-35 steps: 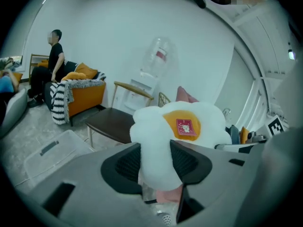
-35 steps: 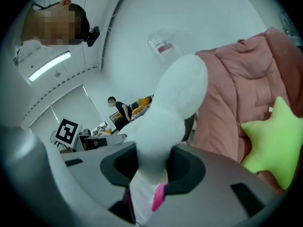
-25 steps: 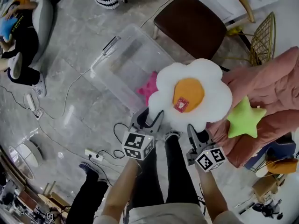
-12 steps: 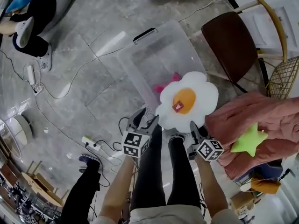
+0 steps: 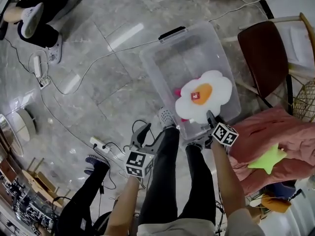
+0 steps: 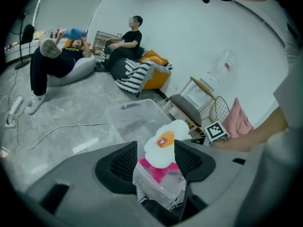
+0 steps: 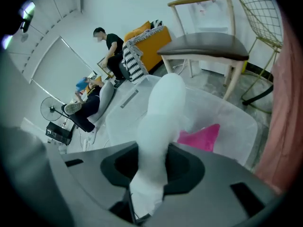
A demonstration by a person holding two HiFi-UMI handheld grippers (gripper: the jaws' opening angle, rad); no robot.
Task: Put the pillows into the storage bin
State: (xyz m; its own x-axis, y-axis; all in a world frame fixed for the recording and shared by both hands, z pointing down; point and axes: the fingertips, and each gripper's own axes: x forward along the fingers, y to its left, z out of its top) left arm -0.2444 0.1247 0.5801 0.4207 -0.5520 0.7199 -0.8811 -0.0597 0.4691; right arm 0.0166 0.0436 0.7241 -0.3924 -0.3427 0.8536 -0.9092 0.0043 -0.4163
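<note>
Fried-egg pillow (image 5: 204, 96) hangs over the near end of the clear storage bin (image 5: 156, 68), pinched at its white rim by the right hand-held gripper (image 5: 210, 118), whose jaws are closed on the plush. From that gripper the pillow lies at twelve o'clock, and the bin's long axis runs on toward eleven. A pink pillow (image 5: 177, 91) already lies inside. The left hand-held gripper (image 5: 149, 134), at eight o'clock from the egg, holds nothing — its jaws have just been opening and stand about half apart. The right hand is nearer — the drop looks like its job.
</note>
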